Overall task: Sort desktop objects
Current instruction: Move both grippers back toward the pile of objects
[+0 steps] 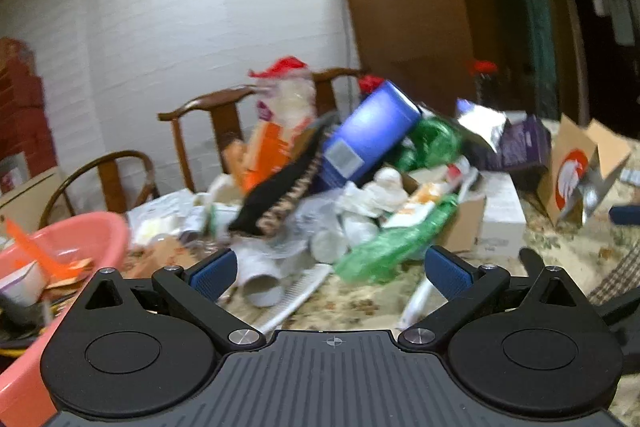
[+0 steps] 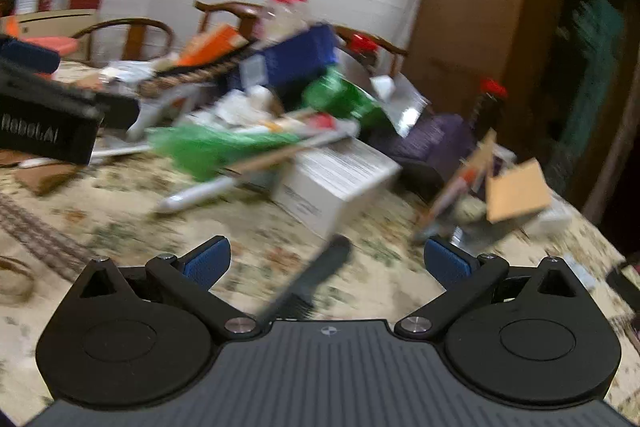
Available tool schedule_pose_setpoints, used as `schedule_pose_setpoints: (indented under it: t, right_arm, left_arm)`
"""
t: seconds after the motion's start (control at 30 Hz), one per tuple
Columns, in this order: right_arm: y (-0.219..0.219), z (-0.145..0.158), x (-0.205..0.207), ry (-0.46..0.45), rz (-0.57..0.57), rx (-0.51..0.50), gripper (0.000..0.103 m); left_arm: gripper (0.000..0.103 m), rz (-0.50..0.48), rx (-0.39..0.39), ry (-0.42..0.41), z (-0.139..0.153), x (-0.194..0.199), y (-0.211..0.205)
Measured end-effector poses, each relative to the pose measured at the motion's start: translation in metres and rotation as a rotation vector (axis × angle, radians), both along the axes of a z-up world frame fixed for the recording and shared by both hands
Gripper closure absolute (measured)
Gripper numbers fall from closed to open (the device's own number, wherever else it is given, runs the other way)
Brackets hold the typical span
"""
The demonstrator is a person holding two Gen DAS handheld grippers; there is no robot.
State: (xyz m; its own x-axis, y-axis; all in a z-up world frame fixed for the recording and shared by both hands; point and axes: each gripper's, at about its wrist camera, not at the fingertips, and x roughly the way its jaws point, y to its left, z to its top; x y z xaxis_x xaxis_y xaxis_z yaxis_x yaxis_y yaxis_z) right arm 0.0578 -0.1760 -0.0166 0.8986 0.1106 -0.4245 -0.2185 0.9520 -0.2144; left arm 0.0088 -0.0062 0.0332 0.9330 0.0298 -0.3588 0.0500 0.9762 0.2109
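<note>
A heap of clutter lies on the floral tablecloth: a blue box (image 1: 370, 135), green plastic bags (image 1: 394, 241), a white box (image 1: 500, 213), a white comb (image 1: 298, 293), a grey tube (image 1: 262, 281) and crumpled paper (image 1: 370, 199). My left gripper (image 1: 330, 273) is open and empty, just short of the comb and tube. My right gripper (image 2: 326, 263) is open and empty above a black comb (image 2: 310, 285) that lies between its fingers. In the right wrist view the white box (image 2: 334, 183), green bag (image 2: 216, 147) and blue box (image 2: 294, 61) are blurred.
A pink basin (image 1: 64, 247) holding scraps stands at the left. An open cardboard box (image 1: 580, 171) sits at the right. Wooden chairs (image 1: 208, 123) stand behind the table. The left gripper's body (image 2: 44, 115) shows at the left of the right wrist view. A brown cabinet (image 2: 476, 15) stands behind.
</note>
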Motion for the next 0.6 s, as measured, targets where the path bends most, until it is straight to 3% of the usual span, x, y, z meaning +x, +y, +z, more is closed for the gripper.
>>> schedule_pose_setpoints:
  t: [0.3, 0.53, 0.6]
  right_arm:
    - [-0.012, 0.000, 0.017, -0.006, -0.066, -0.004, 0.000]
    - [-0.018, 0.003, 0.028, 0.003, -0.078, 0.037, 0.000]
    - [-0.019, 0.002, 0.031, 0.000, -0.088, 0.035, 0.000]
  left_arm:
    - [0.000, -0.130, 0.101, 0.065, -0.022, 0.043, -0.026]
    - [0.000, -0.176, 0.125, 0.109, -0.034, 0.079, -0.029]
    - [0.000, -0.196, 0.095, 0.117, -0.037, 0.085, -0.026]
